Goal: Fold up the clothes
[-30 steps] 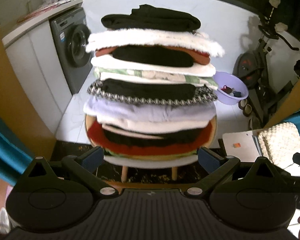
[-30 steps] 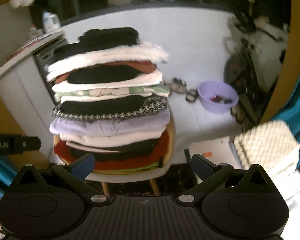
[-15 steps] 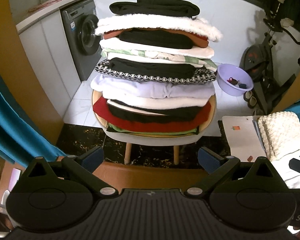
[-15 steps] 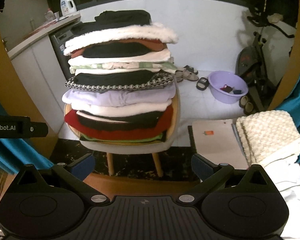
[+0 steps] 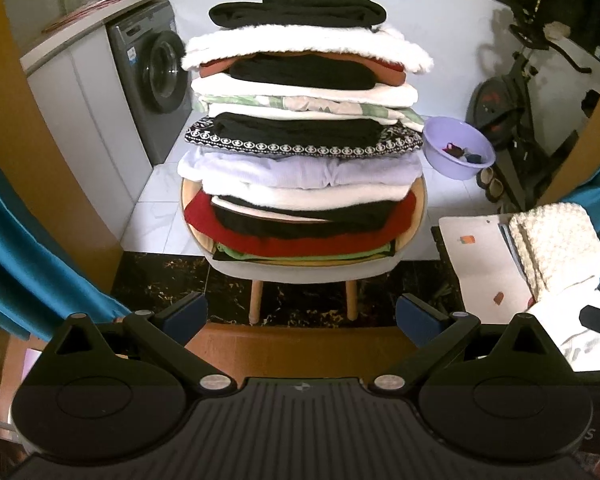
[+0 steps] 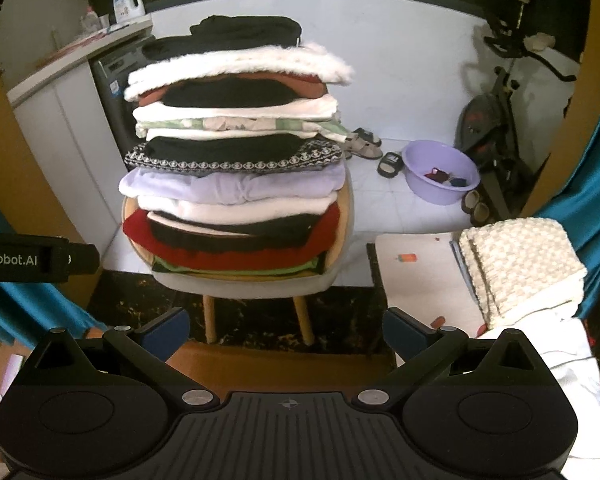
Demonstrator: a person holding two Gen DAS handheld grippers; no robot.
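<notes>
A tall stack of folded clothes (image 5: 300,152) (image 6: 236,160) rests on a round chair (image 5: 300,270) (image 6: 244,286), with a black garment (image 5: 300,12) on top. My left gripper (image 5: 302,316) hangs open in front of the chair, well short of the stack, holding nothing. My right gripper (image 6: 286,330) is open too, with the stack ahead and to its left. A cream knitted piece (image 5: 556,244) (image 6: 520,264) lies folded at the right, over white fabric (image 6: 572,364). The left gripper's body (image 6: 32,258) shows at the left edge of the right wrist view.
A washing machine (image 5: 152,76) under a counter stands at the left. A purple basin (image 5: 458,152) (image 6: 440,170), sandals (image 6: 364,144) and an exercise bike (image 5: 516,96) sit on the tiled floor. A white board (image 5: 484,260) lies right of the chair. Teal curtains (image 5: 32,248) frame both sides.
Both grippers have pulled back from the stack and steadied; the stack now looks smaller and lower in the views, and the chair legs and brown surface below have come into sight.
</notes>
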